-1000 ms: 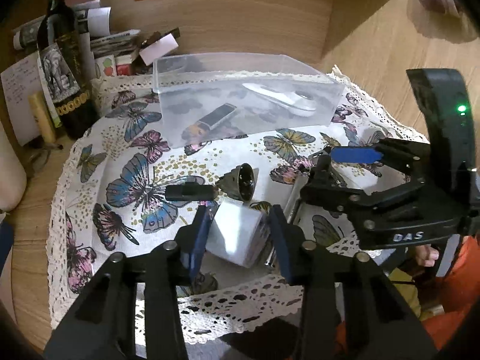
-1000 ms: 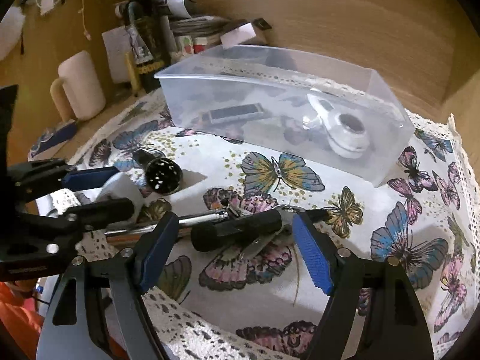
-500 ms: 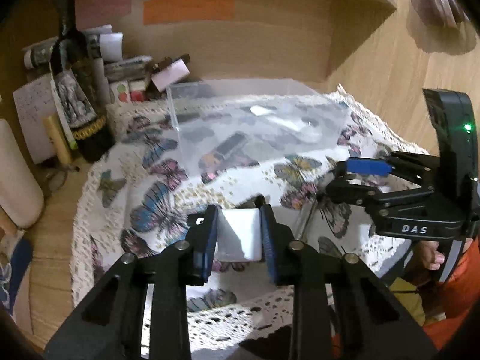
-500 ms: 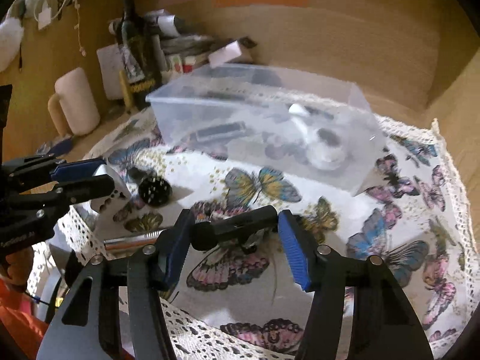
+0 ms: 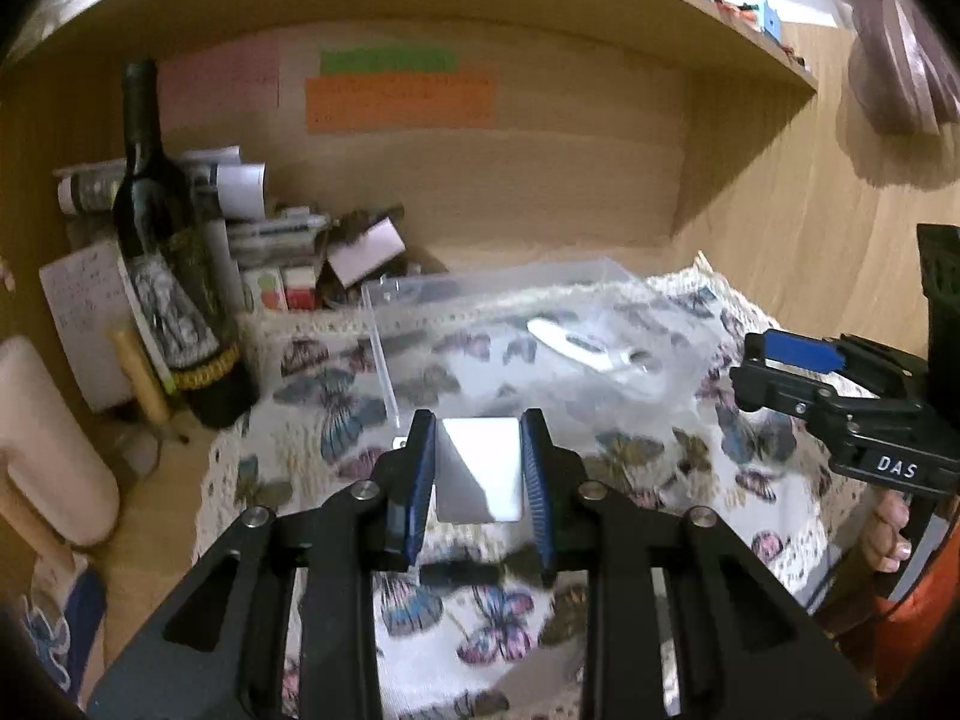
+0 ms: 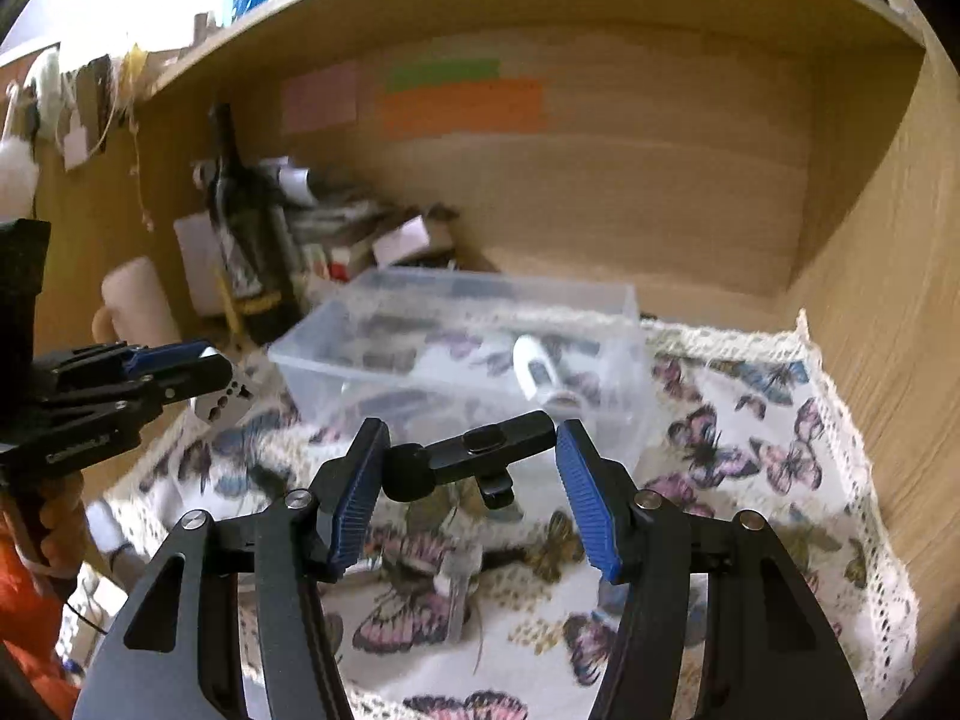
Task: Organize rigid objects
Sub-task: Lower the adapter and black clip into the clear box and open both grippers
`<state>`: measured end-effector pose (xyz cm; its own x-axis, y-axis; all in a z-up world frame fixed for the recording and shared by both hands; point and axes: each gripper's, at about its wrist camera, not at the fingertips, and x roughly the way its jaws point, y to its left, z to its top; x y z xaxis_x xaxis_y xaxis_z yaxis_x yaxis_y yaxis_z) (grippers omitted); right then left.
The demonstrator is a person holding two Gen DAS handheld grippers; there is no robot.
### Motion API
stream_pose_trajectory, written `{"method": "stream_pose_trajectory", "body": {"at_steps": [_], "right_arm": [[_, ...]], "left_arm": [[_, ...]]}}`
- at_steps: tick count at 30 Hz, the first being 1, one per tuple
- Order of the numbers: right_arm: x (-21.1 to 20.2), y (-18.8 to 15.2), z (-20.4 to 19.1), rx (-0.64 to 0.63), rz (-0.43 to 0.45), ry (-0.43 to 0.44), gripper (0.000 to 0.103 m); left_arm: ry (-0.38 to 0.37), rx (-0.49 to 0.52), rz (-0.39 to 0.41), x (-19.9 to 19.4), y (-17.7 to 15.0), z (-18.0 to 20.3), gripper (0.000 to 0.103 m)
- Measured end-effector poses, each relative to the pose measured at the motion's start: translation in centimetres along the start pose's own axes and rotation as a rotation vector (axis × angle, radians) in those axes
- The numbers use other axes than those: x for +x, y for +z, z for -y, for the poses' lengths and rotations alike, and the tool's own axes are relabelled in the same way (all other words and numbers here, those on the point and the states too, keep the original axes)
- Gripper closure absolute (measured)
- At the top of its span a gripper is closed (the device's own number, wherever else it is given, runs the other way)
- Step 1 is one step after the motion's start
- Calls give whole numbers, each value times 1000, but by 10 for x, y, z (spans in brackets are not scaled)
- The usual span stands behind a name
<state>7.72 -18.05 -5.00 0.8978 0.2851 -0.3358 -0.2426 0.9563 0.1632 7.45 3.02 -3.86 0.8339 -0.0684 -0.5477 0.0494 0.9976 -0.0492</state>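
Note:
My left gripper (image 5: 479, 468) is shut on a white block (image 5: 479, 468) and holds it in the air, in front of the clear plastic box (image 5: 540, 324). In the right wrist view the same gripper (image 6: 204, 372) shows at the left with the white block (image 6: 225, 399). My right gripper (image 6: 471, 477) is shut on a black key fob (image 6: 474, 453), lifted above the butterfly cloth (image 6: 750, 480), with keys (image 6: 459, 588) hanging below. The box (image 6: 468, 348) holds a white round-headed tool (image 6: 537, 369) and dark items.
A dark wine bottle (image 5: 174, 276), rolled papers and small boxes stand at the back left. A pink mug (image 6: 135, 306) is at the left. A small black item (image 5: 459, 573) lies on the cloth below my left gripper. Wooden walls and a shelf enclose the space.
Both grippers have lifted their objects off the cloth and risen, moving toward the clear box. The left closed on the white block, the right on the black fob.

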Motion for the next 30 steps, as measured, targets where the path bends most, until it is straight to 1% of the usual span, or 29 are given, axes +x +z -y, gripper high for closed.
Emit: {"method": "stream_pose_trajectory", "body": {"at_steps": [4,6,8,12,16,22,25,30], "right_arm": [[2,13,7,4,32,-13,49],[6,22,11,6,44,-22,49],[11,28,13,3,50,-27,49],[27,40,17,2,45,-36,49],[49,48,21,2,10,-41,49],[92,46,21,4,-84,-30,49],[110,44,21,12,-128,-5,49],[128,38,16,-8,-184,-7,47]], "left_arm": [[-14,-9,17,7,19,-3,75],[-10,-8,26,12,28,-4,75],[7,-3,42,18,38,-5,75],[9,-11,37,37,52,-10,75],[0,-30,-17,66,61,-14,75],[-18,-41,-113,107,59,-17,75],[-26,-35,-153,123,56,-16,75],[-26,-16,-190,136,50,-12,75]]}}
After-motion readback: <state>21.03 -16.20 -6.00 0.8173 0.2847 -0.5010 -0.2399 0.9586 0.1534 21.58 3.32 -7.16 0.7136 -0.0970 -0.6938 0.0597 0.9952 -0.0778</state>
